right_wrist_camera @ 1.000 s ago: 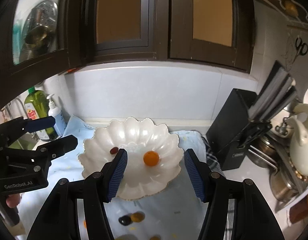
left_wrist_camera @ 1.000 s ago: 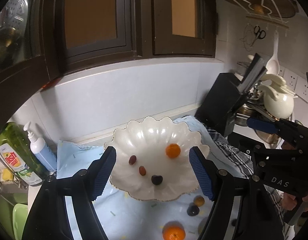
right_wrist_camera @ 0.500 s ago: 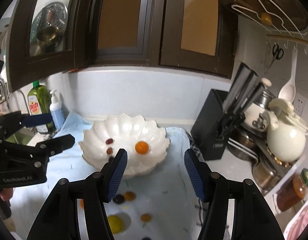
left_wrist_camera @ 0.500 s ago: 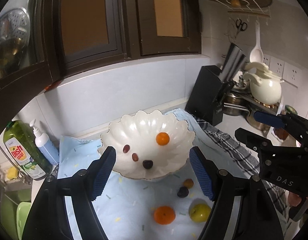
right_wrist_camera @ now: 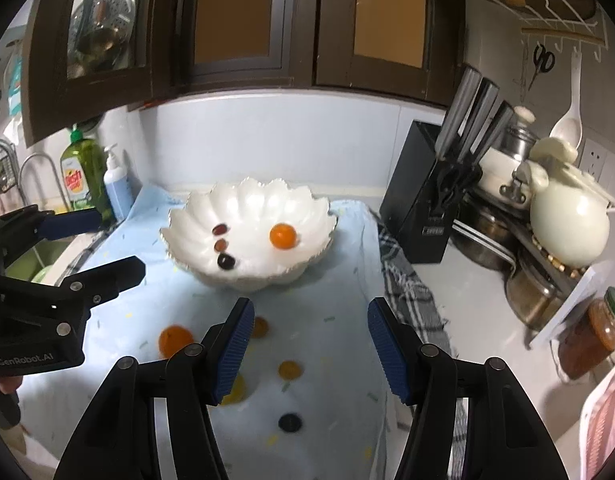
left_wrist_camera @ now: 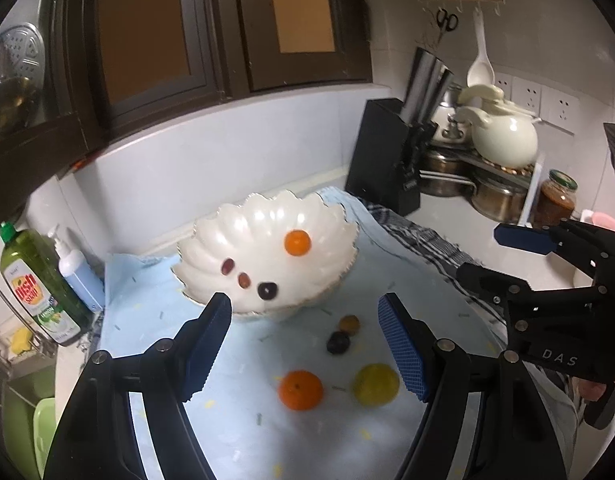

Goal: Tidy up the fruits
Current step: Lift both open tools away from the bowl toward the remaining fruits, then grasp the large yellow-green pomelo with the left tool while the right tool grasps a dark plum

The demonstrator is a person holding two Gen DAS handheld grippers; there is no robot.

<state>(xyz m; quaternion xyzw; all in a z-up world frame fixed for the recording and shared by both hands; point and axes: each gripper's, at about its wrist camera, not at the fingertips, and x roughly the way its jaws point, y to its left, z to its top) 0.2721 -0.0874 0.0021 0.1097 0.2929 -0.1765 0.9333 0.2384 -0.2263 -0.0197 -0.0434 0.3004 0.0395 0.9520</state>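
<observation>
Both tongs hang spread over the bench with nothing between their pads: the left tongs (left_wrist_camera: 305, 344) and, to their right, the right tongs (right_wrist_camera: 307, 346). Just ahead of and below the left tongs, on the light blue cloth (left_wrist_camera: 155, 320), lie an orange (left_wrist_camera: 300, 390), a yellow fruit (left_wrist_camera: 375, 384), a dark plum (left_wrist_camera: 338, 343) and a small brown fruit (left_wrist_camera: 349, 324). Beyond these stands the white scalloped bowl (left_wrist_camera: 243, 220), holding a small orange (left_wrist_camera: 297, 242), two reddish fruits and a dark one; farther right of the tongs stands a black knife block (left_wrist_camera: 381, 160).
</observation>
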